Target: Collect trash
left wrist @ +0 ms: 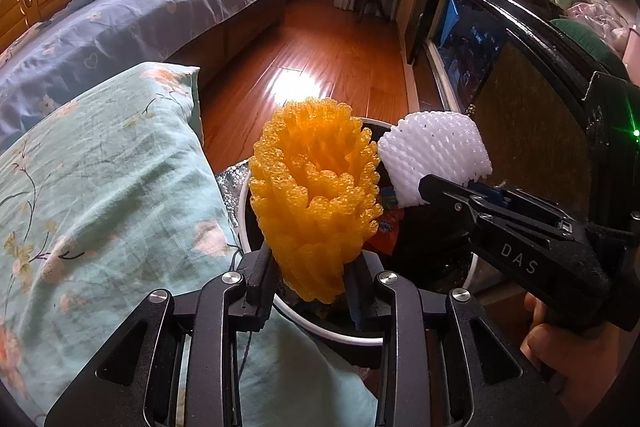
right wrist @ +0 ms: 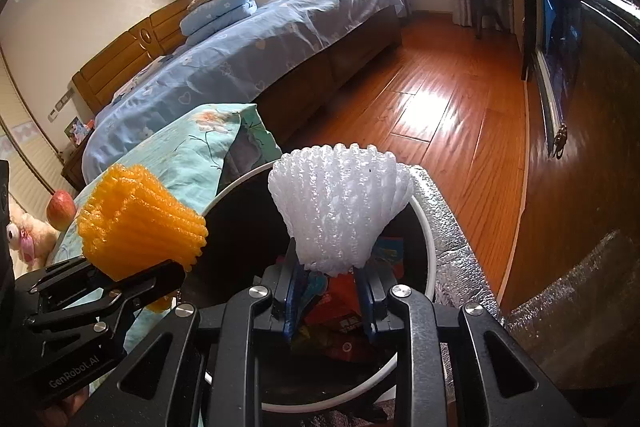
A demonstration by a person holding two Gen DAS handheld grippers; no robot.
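Observation:
My left gripper (left wrist: 310,279) is shut on an orange foam fruit net (left wrist: 316,195) and holds it over the near rim of a white-rimmed trash bin (left wrist: 244,195). My right gripper (right wrist: 330,275) is shut on a white foam fruit net (right wrist: 340,207) and holds it above the same bin (right wrist: 430,239), which has colourful wrappers (right wrist: 340,319) inside. The right gripper also shows in the left wrist view (left wrist: 440,191) with the white net (left wrist: 434,155). The left gripper shows in the right wrist view (right wrist: 160,275) with the orange net (right wrist: 140,219).
A teal floral pillow (left wrist: 100,195) lies left of the bin. A dark cabinet (left wrist: 532,131) stands on the right. A bed with blue sheets (right wrist: 240,59) lies beyond, across a wooden floor (right wrist: 440,99). An apple (right wrist: 61,209) and a plush toy (right wrist: 28,237) sit far left.

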